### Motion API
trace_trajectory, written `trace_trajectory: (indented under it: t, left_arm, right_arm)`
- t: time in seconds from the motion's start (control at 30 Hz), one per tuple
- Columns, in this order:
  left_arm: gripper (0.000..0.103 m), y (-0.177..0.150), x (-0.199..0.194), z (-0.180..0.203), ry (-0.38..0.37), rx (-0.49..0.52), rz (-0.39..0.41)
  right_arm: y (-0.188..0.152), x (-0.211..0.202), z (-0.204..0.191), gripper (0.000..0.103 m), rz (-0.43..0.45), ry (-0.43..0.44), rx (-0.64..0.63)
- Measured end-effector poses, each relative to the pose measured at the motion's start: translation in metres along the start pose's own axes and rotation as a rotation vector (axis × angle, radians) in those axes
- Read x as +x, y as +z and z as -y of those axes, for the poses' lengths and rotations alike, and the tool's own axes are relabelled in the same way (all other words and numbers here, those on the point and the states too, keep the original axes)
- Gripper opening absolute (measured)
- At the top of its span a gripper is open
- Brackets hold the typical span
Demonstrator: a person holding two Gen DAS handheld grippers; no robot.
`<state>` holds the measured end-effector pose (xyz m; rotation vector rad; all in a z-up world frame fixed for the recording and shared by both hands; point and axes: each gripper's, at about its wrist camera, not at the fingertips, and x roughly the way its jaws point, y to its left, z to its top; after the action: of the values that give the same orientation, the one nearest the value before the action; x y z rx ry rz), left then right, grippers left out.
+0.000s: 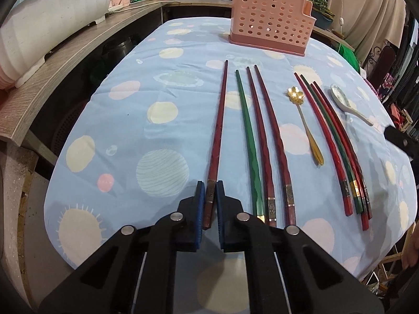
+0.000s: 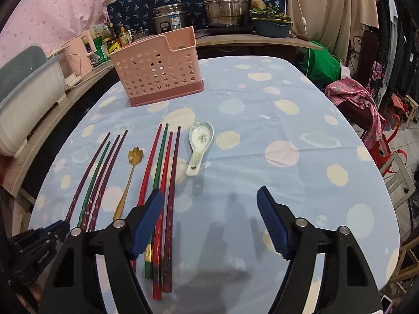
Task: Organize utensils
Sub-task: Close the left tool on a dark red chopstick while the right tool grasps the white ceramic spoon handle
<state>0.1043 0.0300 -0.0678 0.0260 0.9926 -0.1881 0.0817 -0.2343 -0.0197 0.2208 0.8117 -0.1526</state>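
Note:
My left gripper (image 1: 210,191) is shut on the butt end of the leftmost dark red chopstick (image 1: 219,120), which lies on the blue spotted tablecloth (image 1: 125,130). Just right of it lie a green chopstick (image 1: 247,130) and two more dark red ones. Further right are a gold flower spoon (image 1: 305,120), a bundle of several red and green chopsticks (image 1: 332,141) and a white ceramic spoon (image 1: 345,104). My right gripper (image 2: 209,191) stands open above bare cloth, its left finger (image 2: 149,217) over that bundle (image 2: 162,172). A pink perforated holder (image 2: 159,70) stands at the far end.
A wooden shelf (image 1: 60,60) with a white tub runs along the table's left side. Pots (image 2: 225,2) and bottles crowd the counter behind the holder. A chair with pink cloth (image 2: 353,96) stands off the table's right edge.

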Motion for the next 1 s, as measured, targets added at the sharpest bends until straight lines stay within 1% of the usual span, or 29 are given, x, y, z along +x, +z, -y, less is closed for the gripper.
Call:
trace_trajectory:
  t: [0.03, 0.1, 0.27, 0.3, 0.33, 0.43, 0.53, 0.77, 0.9, 1.0]
  left_arm:
    - [0.009, 0.001, 0.001, 0.0, 0.001, 0.0, 0.0]
    - [0.009, 0.002, 0.001, 0.001, 0.001, 0.0, 0.002]
    - [0.009, 0.002, 0.002, 0.001, 0.003, 0.006, 0.006]
    - [0.009, 0.003, 0.002, 0.001, 0.001, 0.005, 0.005]
    - [0.009, 0.003, 0.002, 0.0, -0.001, 0.004, 0.004]
    - [0.009, 0.005, 0.003, -0.001, -0.005, 0.003, 0.001]
    - [0.009, 0.005, 0.003, -0.001, -0.004, 0.003, 0.0]
    - [0.009, 0.006, 0.003, 0.0, -0.002, 0.005, 0.0]
    - [0.009, 0.006, 0.003, -0.001, -0.003, 0.005, 0.0]
    - [0.009, 0.006, 0.003, -0.001, -0.003, 0.005, 0.0]
  right_arm:
    - [0.006, 0.005, 0.002, 0.047, -0.007, 0.023, 0.014]
    - [0.014, 0.015, 0.006, 0.041, -0.018, 0.058, 0.039]
    - [0.026, 0.035, 0.001, 0.034, -0.031, 0.07, 0.025]
    - [0.027, 0.039, 0.001, 0.031, -0.034, 0.07, 0.023]
    - [0.027, 0.043, 0.0, 0.026, -0.04, 0.071, 0.024]
    - [0.027, 0.053, 0.004, 0.019, -0.061, 0.084, 0.04]
    - [0.027, 0.061, 0.006, 0.016, -0.082, 0.091, 0.052]
    - [0.014, 0.072, 0.004, 0.016, -0.119, 0.093, 0.05]
    - [0.01, 0.07, 0.0, 0.016, -0.099, 0.075, 0.022]
    - [0.01, 0.069, 0.0, 0.016, -0.1, 0.083, 0.026]
